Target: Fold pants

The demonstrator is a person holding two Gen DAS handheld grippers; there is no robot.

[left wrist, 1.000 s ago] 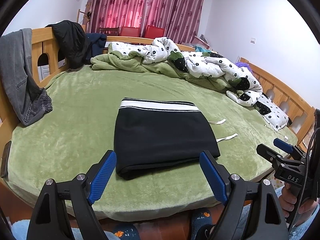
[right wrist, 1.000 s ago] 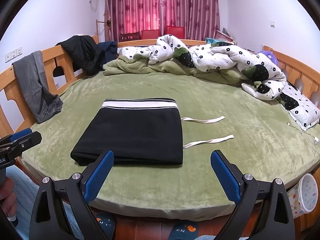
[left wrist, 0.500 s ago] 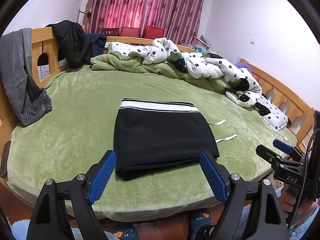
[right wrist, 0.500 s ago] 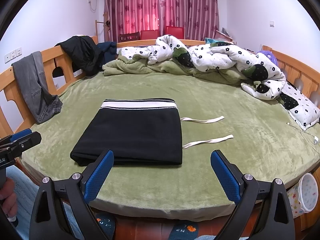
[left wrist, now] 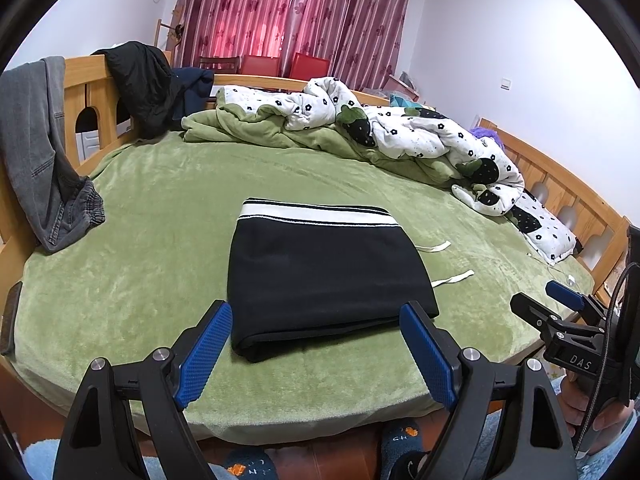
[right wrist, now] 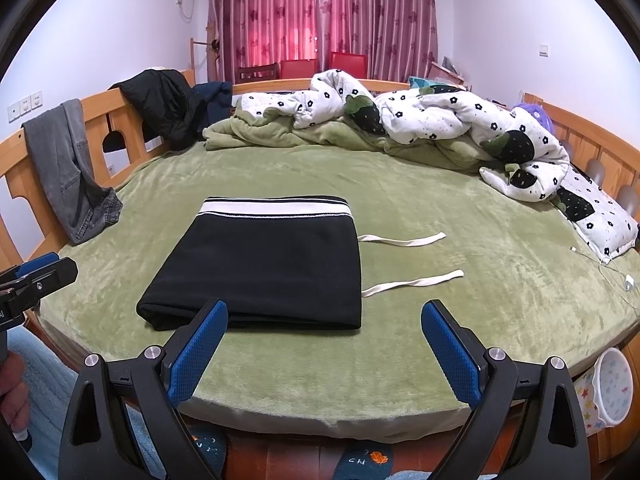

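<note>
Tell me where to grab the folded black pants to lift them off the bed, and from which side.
Probably grip the black pants at the thick near folded edge, coming in low from the front of the bed. The layers stack there, so one pinch should catch them all. The white drawstrings trailing right make that side untidy.

We see the room evenly and softly lit, with daylight glowing pink-red through the closed curtains (right wrist: 320,20) at the far wall and only faint shadows under the folded pants (right wrist: 264,264) on the bed (right wrist: 480,320). Both views are sharp, without glare. Fisheye distortion bows the bed and walls, and black vignetting fills the corners.
</note>
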